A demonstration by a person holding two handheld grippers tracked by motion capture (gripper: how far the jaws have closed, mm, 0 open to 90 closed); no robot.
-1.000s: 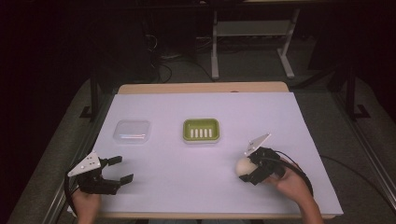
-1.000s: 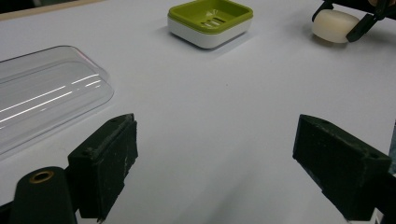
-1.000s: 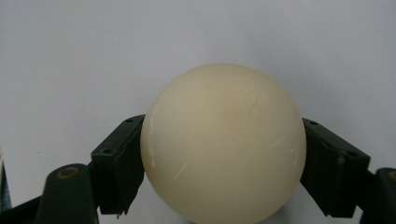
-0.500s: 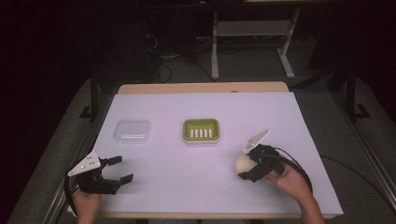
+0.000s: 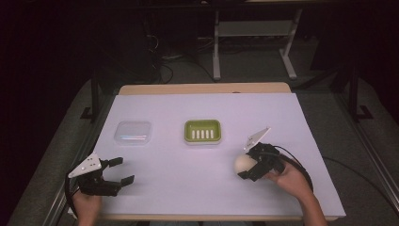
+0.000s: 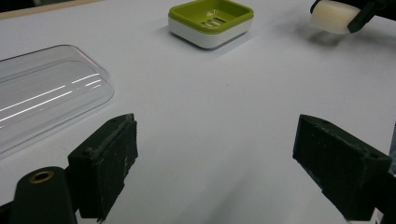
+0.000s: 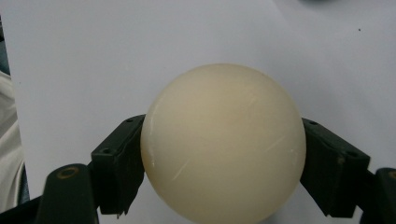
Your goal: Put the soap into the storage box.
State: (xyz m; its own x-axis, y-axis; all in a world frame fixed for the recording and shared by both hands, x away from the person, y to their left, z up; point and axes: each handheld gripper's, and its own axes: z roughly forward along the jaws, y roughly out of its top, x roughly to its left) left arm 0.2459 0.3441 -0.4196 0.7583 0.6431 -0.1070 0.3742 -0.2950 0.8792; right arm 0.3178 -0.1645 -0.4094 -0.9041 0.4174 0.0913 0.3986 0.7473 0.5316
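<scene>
The right gripper grips a cream bar of soap, its jaws pressed against both sides of the bar; in the right gripper view the soap sits squarely between the two pads. Compared with the earlier high views, the right hand has shifted only slightly and the soap remains near the table's right front area, well apart from the green soap dish; the grip appears unchanged. The left gripper holds its position near the front left corner, jaws wide apart with nothing between them.

Judgement: the pick-up looks complete and the carry toward the dish has barely begun; the dish lies empty, and the clear lid rests flat to its left.

Whether the soap is lifted off the white table cover or rests on it cannot be determined; the left gripper view shows a shadow beneath it, which suggests a small gap. The underside of the soap is hidden; the lid is cut off at the edge of the left gripper view.
</scene>
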